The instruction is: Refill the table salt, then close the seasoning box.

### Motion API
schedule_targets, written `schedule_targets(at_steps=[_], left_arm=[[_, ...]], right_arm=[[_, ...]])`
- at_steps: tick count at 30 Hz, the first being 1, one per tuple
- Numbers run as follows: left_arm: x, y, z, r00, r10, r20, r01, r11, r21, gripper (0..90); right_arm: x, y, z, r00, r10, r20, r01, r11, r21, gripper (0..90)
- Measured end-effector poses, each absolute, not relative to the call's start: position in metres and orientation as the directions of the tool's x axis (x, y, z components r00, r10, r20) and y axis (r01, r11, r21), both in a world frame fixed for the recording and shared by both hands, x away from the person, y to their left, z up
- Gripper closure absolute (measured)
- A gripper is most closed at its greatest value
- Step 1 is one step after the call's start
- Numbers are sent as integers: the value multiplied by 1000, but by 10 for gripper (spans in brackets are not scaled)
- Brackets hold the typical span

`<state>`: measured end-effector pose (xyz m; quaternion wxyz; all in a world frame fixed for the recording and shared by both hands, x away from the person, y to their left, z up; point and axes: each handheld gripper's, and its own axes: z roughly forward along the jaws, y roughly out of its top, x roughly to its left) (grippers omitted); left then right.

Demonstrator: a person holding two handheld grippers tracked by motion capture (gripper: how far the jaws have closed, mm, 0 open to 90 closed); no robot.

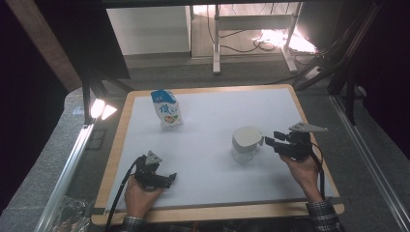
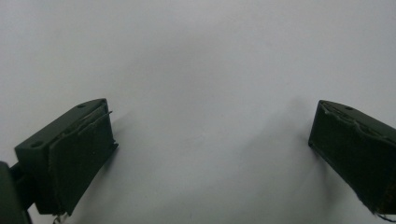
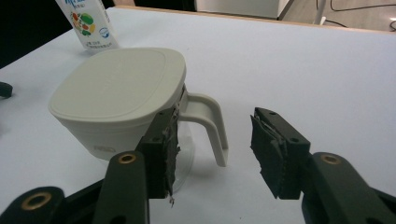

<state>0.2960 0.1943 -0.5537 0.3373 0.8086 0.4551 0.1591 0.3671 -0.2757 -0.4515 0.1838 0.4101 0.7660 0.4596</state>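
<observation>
1. White worktop [image 1: 212, 159] with a wooden rim; dark room around it, a lit floor and desk legs beyond the far edge.
2. Lidded jug [image 1: 246, 142], cream top over a clear base, stands upright right of centre on the worktop. Its handle [image 3: 212, 126] points toward my right gripper [image 3: 215, 154].
3. Right gripper: jaws partly open, the handle between them. One pad sits against the jug's side by the handle root; the other stands apart from the handle. Nothing is clamped.
4. Left gripper [image 2: 210, 154]: jaws wide and empty, over bare worktop near the front-left, in the high view at [image 1: 157, 178].
5. Milk pouch [image 1: 167, 108] stands upright toward the far left, well apart from the jug.
6. Risks, as I judge them:
   - Closing off-centre would let the near pad push the jug body before the far pad meets the handle; the jug could slide or turn.
   - The handle is thin and smooth, so a shallow bite may let the jug swing or slip when lifted.
   - The lid looks only seated; tilting could shift it.
   - A sweep leftward might knock over the pouch.
</observation>
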Motion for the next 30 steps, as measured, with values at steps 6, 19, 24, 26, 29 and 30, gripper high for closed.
schedule_targets(at_steps=[6,19,24,26,29,30], left_arm=[[296,194,-554,536,843,-49,628,-359,690,0],[296,195,-554,540,840,-47,625,-363,691,0],[296,195,-554,539,841,-49,628,-362,689,0],[296,195,-554,539,841,-47,627,-363,689,0],[296,195,-554,539,841,-48,627,-362,689,0],[296,195,-554,539,841,-48,627,-362,689,0]], right_arm=[[368,-272,-442,-606,793,65,443,269,855,541],[377,-265,-428,-648,759,69,433,292,853,684],[379,-261,-424,-676,734,74,429,310,849,829],[381,-258,-423,-682,728,71,425,315,848,873],[384,-253,-423,-692,719,72,424,323,846,894],[385,-251,-423,-695,716,73,427,329,842,894]])
